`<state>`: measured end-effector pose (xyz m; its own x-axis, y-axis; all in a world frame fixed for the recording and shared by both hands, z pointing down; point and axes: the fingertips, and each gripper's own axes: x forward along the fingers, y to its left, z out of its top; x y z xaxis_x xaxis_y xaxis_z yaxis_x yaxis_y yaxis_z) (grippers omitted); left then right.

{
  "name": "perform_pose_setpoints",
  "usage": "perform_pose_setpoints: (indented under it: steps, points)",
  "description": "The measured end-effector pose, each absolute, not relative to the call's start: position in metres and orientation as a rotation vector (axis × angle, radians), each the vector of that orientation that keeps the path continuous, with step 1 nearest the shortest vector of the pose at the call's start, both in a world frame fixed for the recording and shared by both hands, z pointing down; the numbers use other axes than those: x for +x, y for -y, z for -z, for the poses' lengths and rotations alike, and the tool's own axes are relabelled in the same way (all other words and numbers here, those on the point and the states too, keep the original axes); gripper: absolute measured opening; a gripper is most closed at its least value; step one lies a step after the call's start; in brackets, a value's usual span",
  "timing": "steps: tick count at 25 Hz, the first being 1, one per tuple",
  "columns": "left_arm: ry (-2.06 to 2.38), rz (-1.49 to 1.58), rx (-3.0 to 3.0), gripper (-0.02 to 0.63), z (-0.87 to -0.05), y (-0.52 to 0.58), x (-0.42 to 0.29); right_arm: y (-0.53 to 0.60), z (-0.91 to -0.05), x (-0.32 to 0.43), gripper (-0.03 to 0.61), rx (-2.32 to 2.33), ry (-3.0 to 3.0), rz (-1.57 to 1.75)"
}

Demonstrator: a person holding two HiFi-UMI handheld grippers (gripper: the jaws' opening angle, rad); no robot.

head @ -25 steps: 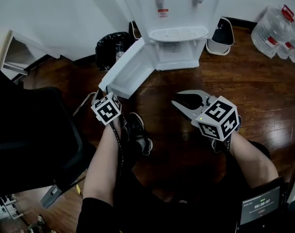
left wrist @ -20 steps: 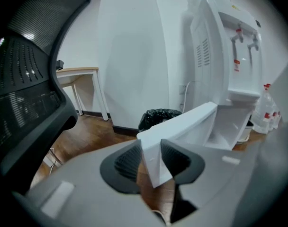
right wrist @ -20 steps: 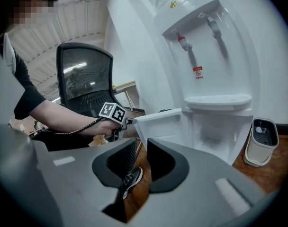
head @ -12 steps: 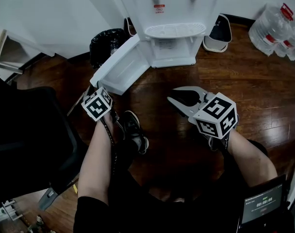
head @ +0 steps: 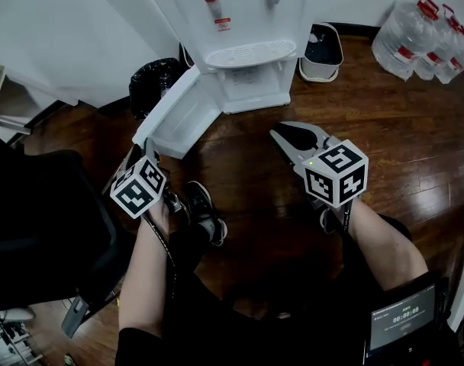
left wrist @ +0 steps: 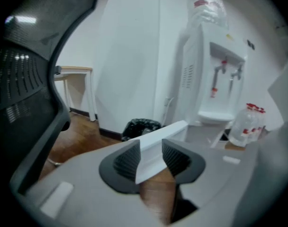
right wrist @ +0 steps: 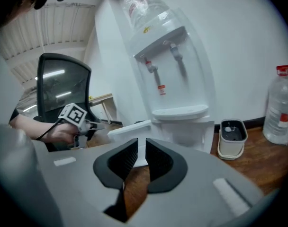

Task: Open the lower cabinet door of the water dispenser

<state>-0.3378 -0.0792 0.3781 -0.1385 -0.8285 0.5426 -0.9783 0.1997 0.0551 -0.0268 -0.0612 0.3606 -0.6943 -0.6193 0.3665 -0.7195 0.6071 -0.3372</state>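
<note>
Spotter: Since a second back, your left gripper [left wrist: 150, 150] has drawn back toward you, away from the free corner of the lower cabinet door [head: 178, 117]. Its jaws have just been opening. They stand released, pads wide, and the door's free edge shows in the gap between them, not pinched.

Operator: Where does the door sit?

Spotter: Reading from the left: office chair [head: 41, 227] at the far left. Black bin bag [head: 152, 78] by the wall, behind the door. The door itself is swung wide open, out to the left of the water dispenser [head: 232, 21], free end pointing toward your left gripper.

Operator: And my right side?

Spotter: Your right gripper [right wrist: 140, 145] hovers over the wooden floor [head: 415, 143] in front of the dispenser, apart from it and pointing at it. Its jaws have just been closing. They are nearly together with a narrow slit left and nothing in it. Further right, a small white bin [head: 321, 52] stands just beside the dispenser's base. Water bottles [head: 415, 40] are in the far right corner.
</note>
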Motion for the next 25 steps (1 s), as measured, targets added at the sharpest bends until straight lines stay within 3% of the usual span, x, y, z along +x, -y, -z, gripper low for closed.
perform_pose_setpoints:
  steps: [5,10,15,22,25]
  points:
    - [1.733,-0.329,2.103,0.161,-0.331,0.049,-0.215,0.053,-0.343,-0.003,0.042,1.351,2.599,-0.657]
    - [1.572,-0.268,2.277,0.150,-0.328,0.024,-0.147,0.033,-0.350,0.016,0.035,1.472,2.551,-0.534]
    - [1.485,-0.224,2.299,0.148,-0.330,0.020,-0.116,0.032,-0.351,0.020,0.034,1.511,2.537,-0.564]
    - [1.503,-0.290,2.411,0.086,-0.330,0.023,-0.109,0.026,-0.352,0.011,0.032,1.470,2.546,-0.533]
    - [1.536,-0.316,2.343,0.020,-0.337,0.025,-0.122,0.028,-0.349,0.007,0.032,1.460,2.557,-0.554]
